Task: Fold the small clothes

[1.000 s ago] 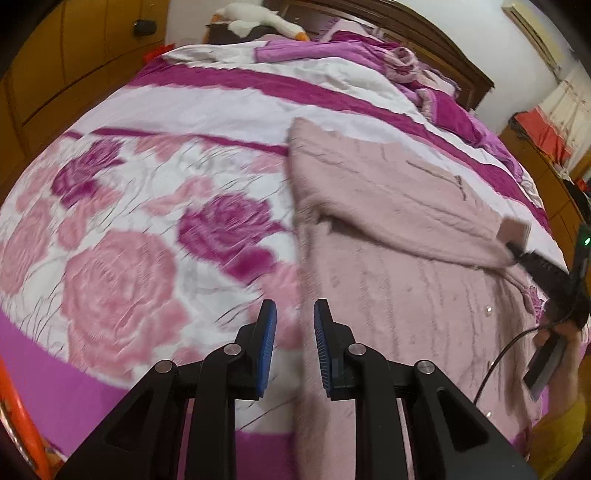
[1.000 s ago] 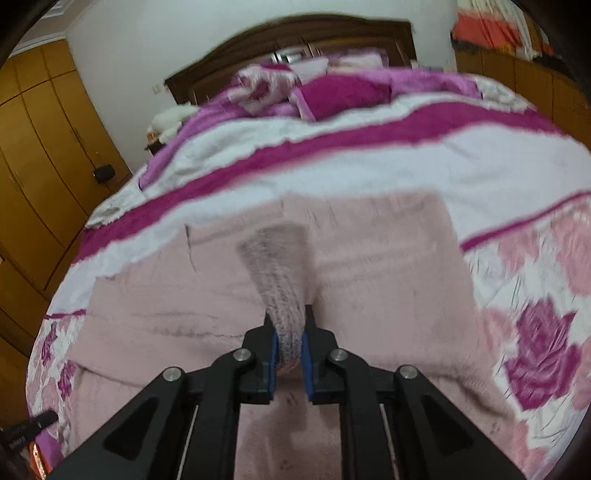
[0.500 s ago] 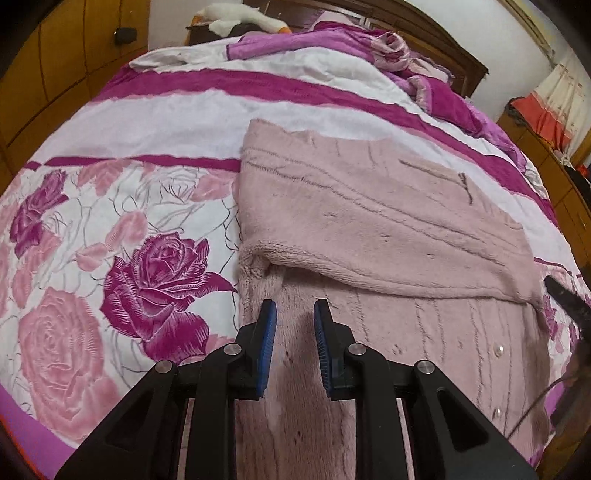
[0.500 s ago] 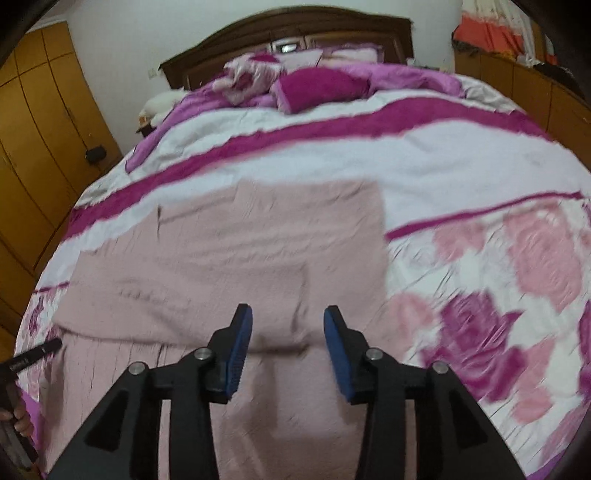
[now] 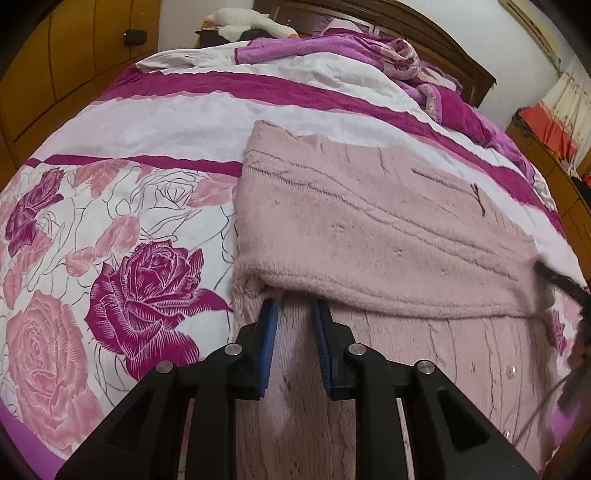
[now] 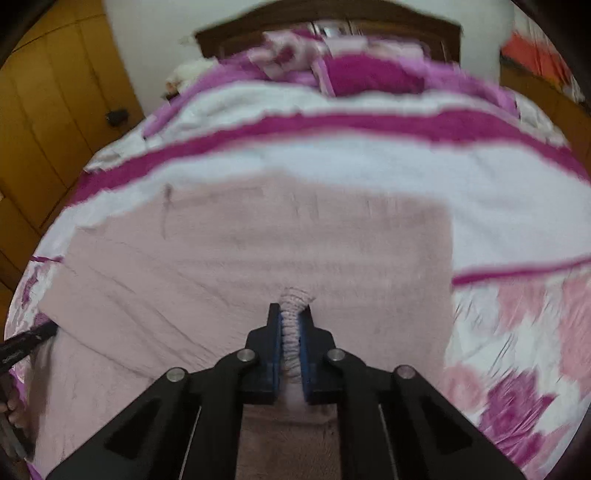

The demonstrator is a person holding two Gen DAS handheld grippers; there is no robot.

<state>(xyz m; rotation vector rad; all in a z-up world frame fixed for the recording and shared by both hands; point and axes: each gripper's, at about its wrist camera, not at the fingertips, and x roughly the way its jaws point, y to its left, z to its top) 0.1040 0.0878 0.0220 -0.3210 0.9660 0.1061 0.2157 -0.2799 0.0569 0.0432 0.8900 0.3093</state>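
One sleeve lies folded across the cardigan (image 5: 369, 229) on the bed (image 5: 147, 122). Right gripper (image 6: 291, 332) pinches a ribbed edge; left gripper (image 5: 294, 325) empty, fingers narrowly apart. More folds remain.

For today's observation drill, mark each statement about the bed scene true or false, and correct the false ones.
1. The right gripper is pinching a ribbed bit of the pink sweater. True.
2. The sweater hangs from a hanger. False: it lies flat on the bedspread, with a sleeve folded across it.
3. The left gripper holds a fold of cloth between its pads. False: nothing is between them; it sits over the sweater's body, just below the folded sleeve.
4. A white plush toy lies by the headboard. True.
5. The bedspread is plain blue. False: it is white with magenta stripes and pink roses.
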